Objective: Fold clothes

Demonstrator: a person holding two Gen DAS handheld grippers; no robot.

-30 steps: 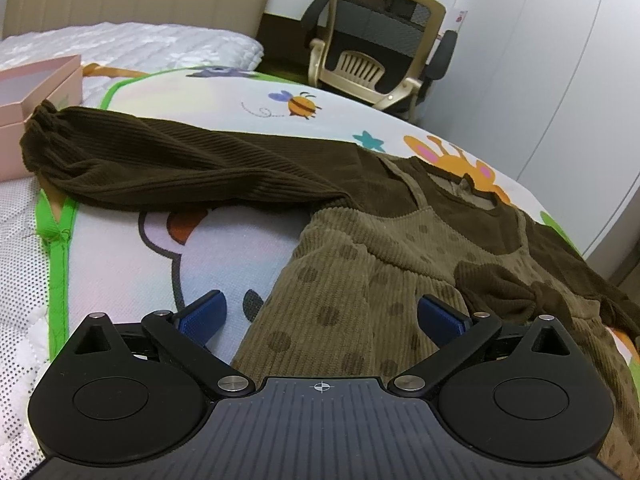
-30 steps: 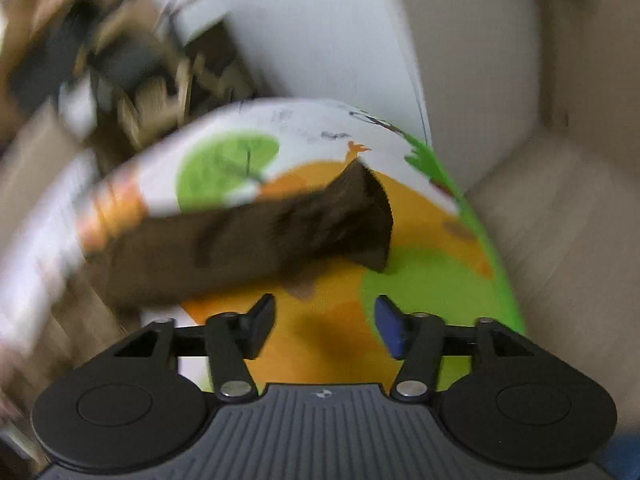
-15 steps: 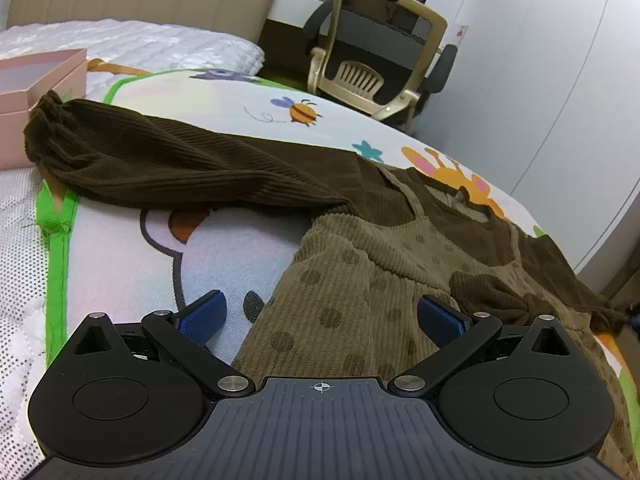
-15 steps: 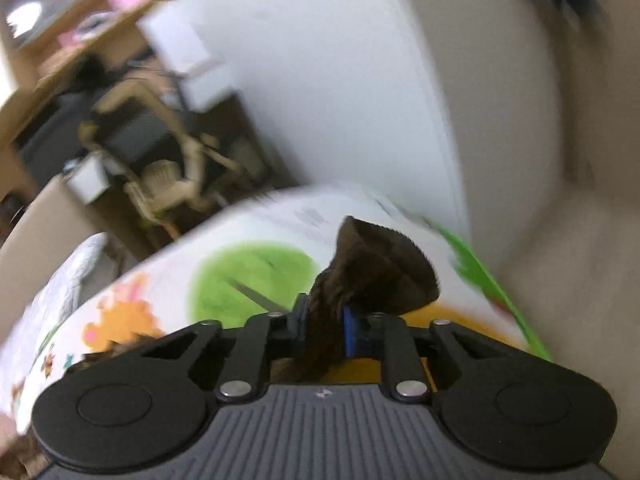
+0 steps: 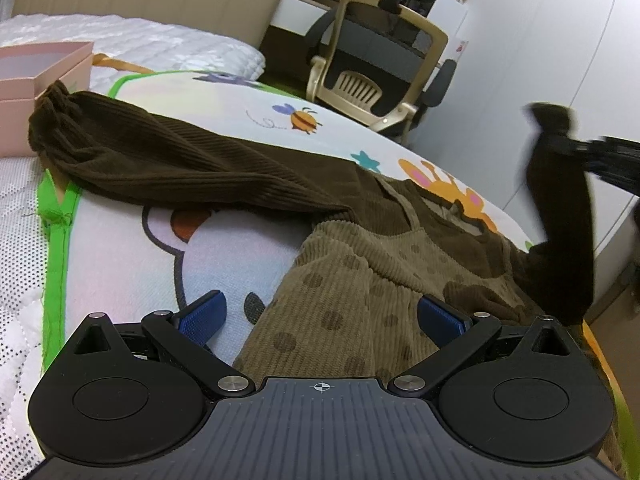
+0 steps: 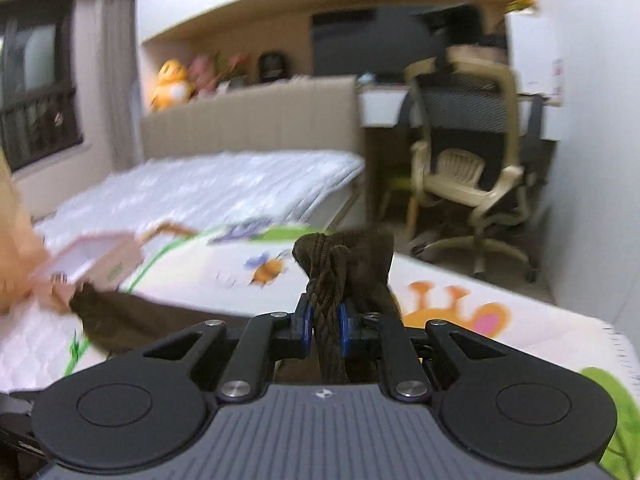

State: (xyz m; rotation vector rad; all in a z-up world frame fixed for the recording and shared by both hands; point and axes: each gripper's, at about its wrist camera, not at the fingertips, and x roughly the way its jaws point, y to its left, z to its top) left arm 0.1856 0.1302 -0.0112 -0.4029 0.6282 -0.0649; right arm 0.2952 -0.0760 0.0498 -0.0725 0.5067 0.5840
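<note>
A: Far left, near the headboard?
B: Open pink cardboard box [image 5: 42,70] on the white quilted mattress [image 5: 18,248], touching the cuff of the long dark brown ribbed sleeve [image 5: 168,160]. Sleeve stretched flat, running right across the cartoon-printed play mat with green edging [image 5: 224,104].

A: And the garment itself?
B: Corduroy child's dress, olive with dark polka dots and a dark brown top [image 5: 352,280], spread flat on the mat, just beyond the left gripper [image 5: 320,316].

A: Left jaws?
B: Wide apart, blue pads [image 5: 202,312] bare, gripping nothing; hovering at the near edge of the dress skirt.

A: Further right?
B: Other dark brown sleeve [image 5: 560,216] lifted off the mat, standing up nearly vertical, pinched near its cuff by the right gripper [image 6: 325,322]. Blurred there in the left view.

A: Right jaws, then?
B: Pressed together on the bunched sleeve cloth, cuff [image 6: 344,256] poking up beyond the pads.

A: Beyond the bed?
B: Beige-framed mesh office chair [image 6: 464,156] at far right, beside a white wall [image 5: 560,40]. Yellow plush toy [image 6: 172,82] on the ledge behind the beige headboard [image 6: 248,120].
</note>
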